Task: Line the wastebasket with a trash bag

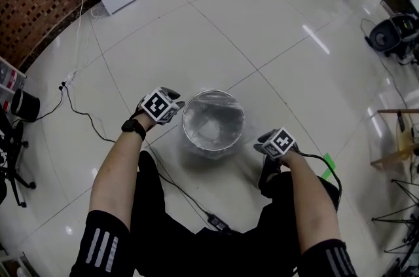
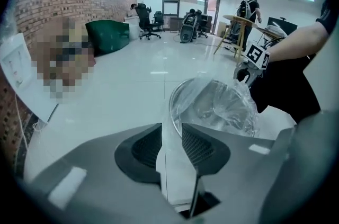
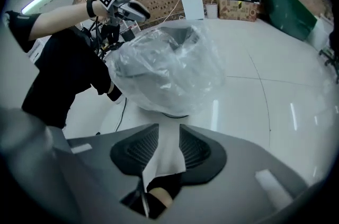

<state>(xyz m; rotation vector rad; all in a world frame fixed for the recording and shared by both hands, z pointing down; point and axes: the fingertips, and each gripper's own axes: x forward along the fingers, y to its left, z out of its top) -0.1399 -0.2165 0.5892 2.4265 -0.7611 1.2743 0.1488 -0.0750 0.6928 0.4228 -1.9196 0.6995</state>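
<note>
The wastebasket (image 1: 241, 113) stands upright on the floor (image 1: 262, 40) straight ahead of me, mouth up, between my two grippers. The trash bag (image 1: 213, 126) is already in it. Its clear film lines the inside, turns over the rim and hangs crumpled down the outer wall.

My left gripper (image 1: 169, 107) is the nearer one, just beside the rim on the basket's left. My right gripper (image 1: 268, 147) sits to the basket's right, a little off the wall and closer to my body. Both point steeply down and inward. The basket lies ahead and slightly right of the left jaws and almost dead ahead of the right jaws.

The left jaws stand partly spread. A strip of the film seems to run from the rim down into the gap, but the pads do not press on it. The right jaws are spread too, with only floor showing between them, so that gripper holds nothing.

I judge the lining to be nearly done, with only the overhang left to settle. The left side is the one I can work at once, since that gripper is at the rim with film in its gap. The right would first have to come inward to reach the wall. The film is thin and slack, so a loose pinch would likely slip off it.
</note>
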